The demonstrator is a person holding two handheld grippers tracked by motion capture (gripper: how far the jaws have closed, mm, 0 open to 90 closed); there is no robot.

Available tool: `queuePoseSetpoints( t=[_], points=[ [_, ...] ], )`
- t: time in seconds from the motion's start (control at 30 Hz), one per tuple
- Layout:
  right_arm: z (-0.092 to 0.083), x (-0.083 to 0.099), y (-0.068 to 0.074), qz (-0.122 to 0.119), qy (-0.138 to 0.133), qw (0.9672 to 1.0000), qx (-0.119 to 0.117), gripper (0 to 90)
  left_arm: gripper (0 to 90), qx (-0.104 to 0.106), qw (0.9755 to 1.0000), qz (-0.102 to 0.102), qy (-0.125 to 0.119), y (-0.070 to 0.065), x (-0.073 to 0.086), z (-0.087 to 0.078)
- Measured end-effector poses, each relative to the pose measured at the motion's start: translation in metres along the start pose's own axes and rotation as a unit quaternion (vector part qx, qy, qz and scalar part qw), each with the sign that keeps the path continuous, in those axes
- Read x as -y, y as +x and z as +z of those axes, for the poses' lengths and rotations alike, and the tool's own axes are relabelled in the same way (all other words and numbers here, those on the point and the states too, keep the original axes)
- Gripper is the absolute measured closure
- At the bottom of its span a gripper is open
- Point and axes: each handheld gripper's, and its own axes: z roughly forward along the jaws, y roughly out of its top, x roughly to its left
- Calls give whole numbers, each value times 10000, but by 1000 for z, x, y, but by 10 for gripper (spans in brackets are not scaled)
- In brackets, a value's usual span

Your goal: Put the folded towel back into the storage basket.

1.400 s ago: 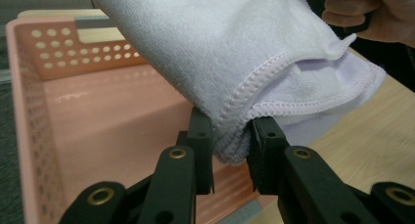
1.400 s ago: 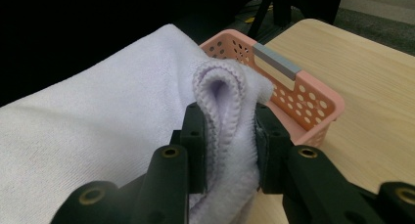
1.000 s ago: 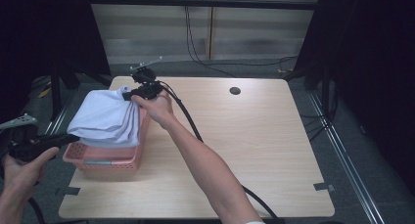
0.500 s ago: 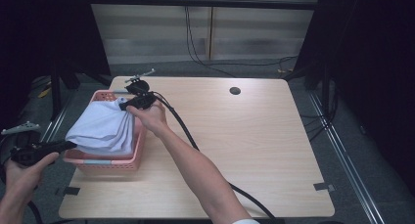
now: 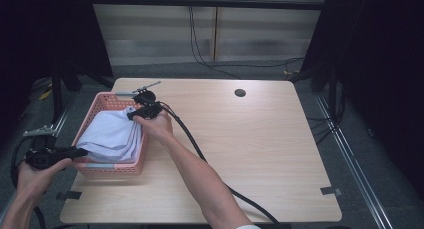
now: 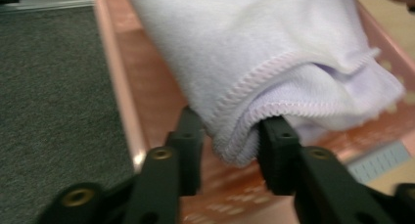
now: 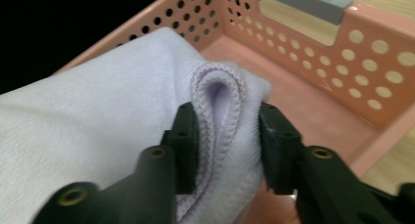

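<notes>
A soft, light, folded towel (image 5: 112,136) lies in the pink basket (image 5: 100,105) on the surface. It is best taken at its hemmed corner folds. Both tools' jaws have just been opening: the left tool (image 6: 227,150) looks slack around one fold, while the right tool (image 7: 225,136) is seen touching another.

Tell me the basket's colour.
The basket is salmon pink with round holes; clearest in the right gripper view.
</notes>
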Motion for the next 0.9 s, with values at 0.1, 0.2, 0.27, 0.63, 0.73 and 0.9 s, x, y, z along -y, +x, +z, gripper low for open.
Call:
queuePoseSetpoints(
  t=[0.1, 0.2, 0.27, 0.63, 0.73, 0.9],
  points=[
    [2, 1, -3, -15, -25, 10000, -23, 490, 487, -31, 10000, 30, 3, -4, 1, -2],
    [-1, -1, -4, -67, -61, 9999, -61, 467, 446, -76, 9999, 86, -71, -9, -1, -8],
    [-6, -2, -4, -118, -113, 9998, -129, 463, 401, -64, 9997, 103, -216, -13, -4, -14],
    [-59, 7, -18, -552, -389, 9956, -653, 468, 421, 2, 9983, -146, -572, -39, -4, -10],
    [-80, 16, -26, -638, -438, 9945, -705, 468, 434, 48, 9977, -95, -666, -52, -6, -6],
    [-116, 33, -40, -598, -661, 9937, -681, 464, 419, 106, 9980, 123, -615, -81, -12, 3]
  ],
)
